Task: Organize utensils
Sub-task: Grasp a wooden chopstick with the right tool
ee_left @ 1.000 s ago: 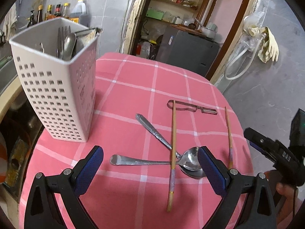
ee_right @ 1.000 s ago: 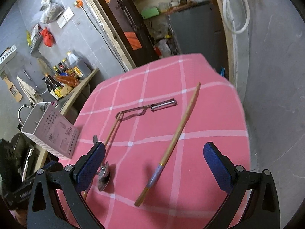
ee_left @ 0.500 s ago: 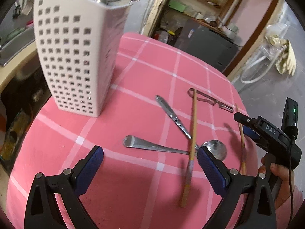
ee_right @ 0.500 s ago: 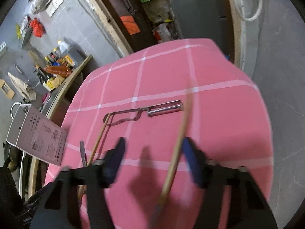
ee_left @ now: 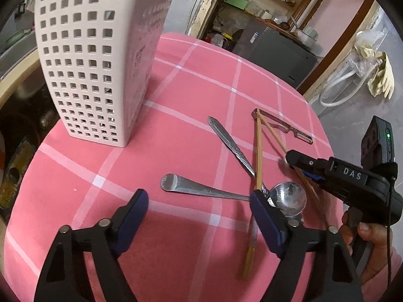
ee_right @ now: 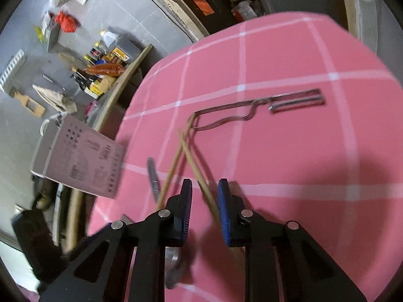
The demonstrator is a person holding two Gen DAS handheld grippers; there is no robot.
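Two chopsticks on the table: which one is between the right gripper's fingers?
The angled chopstick, running between the right gripper fingers, its tip crossing the other near the peeler. The other chopstick lies across the spoons, ungripped.

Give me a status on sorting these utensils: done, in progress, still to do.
Done: some utensils already stand in the white holder, their tops just visible at its rim.
In hand: the right gripper has closed around one chopstick; the left gripper is open and holds nothing.
Left: the other chopstick, two spoons and the peeler lie on the pink tablecloth.
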